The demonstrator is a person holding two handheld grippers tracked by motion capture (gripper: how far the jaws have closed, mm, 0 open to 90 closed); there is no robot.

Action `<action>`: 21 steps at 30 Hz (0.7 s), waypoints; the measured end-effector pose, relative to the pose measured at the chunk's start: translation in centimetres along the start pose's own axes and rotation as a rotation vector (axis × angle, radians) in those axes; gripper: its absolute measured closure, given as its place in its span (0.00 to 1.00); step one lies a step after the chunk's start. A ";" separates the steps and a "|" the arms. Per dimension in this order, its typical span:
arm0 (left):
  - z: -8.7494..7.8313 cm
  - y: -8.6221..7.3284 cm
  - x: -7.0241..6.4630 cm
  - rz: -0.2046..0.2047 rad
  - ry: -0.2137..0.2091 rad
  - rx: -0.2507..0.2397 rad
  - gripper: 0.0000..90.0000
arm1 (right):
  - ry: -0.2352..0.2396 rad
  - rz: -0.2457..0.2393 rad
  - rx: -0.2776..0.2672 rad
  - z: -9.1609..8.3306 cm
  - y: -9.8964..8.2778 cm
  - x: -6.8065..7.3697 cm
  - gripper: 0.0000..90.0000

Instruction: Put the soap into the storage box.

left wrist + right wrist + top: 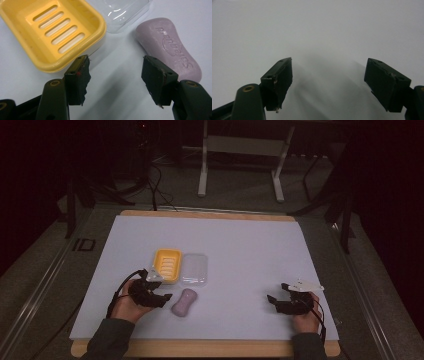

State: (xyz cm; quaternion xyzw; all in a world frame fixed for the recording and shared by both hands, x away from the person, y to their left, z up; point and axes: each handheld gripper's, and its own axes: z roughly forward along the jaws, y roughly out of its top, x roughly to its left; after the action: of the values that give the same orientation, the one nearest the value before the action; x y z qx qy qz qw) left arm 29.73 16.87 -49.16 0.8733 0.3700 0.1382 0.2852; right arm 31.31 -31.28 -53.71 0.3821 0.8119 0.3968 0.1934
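Note:
A pale purple bar of soap (184,302) (169,48) lies flat on the white mat. Behind it sit a yellow slotted soap dish (167,264) (49,33) and its clear plastic lid (194,269) (123,13), side by side. My left gripper (161,292) (115,77) hovers just left of the soap, open, with bare mat between its jaws; the soap lies beyond its right jaw and the dish beyond its left one. My right gripper (276,296) (328,82) rests open near the front right of the mat, holding nothing.
The white mat (250,245) covers a wooden tabletop (210,349) whose edge shows at the front. A metal frame stand (240,155) and cables stand on the floor beyond the table. Bare mat lies between the two hands.

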 end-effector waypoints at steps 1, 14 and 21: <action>0.0 0.1 0.0 0.003 -0.004 0.002 0.44 | 0.000 0.001 0.000 0.0 0.0 0.0 0.25; 0.4 1.4 -0.5 0.029 -0.023 0.053 0.44 | -0.001 0.001 -0.003 -0.1 0.0 0.0 0.25; 0.6 1.8 -0.8 0.041 -0.032 0.075 0.43 | -0.002 0.000 -0.009 -0.1 0.0 0.0 0.25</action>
State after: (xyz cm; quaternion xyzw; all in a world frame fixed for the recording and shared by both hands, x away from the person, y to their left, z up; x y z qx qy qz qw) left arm 30.53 15.03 -48.56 0.8928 0.3526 0.1160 0.2553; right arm 31.25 -31.35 -53.69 0.3817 0.8099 0.4000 0.1959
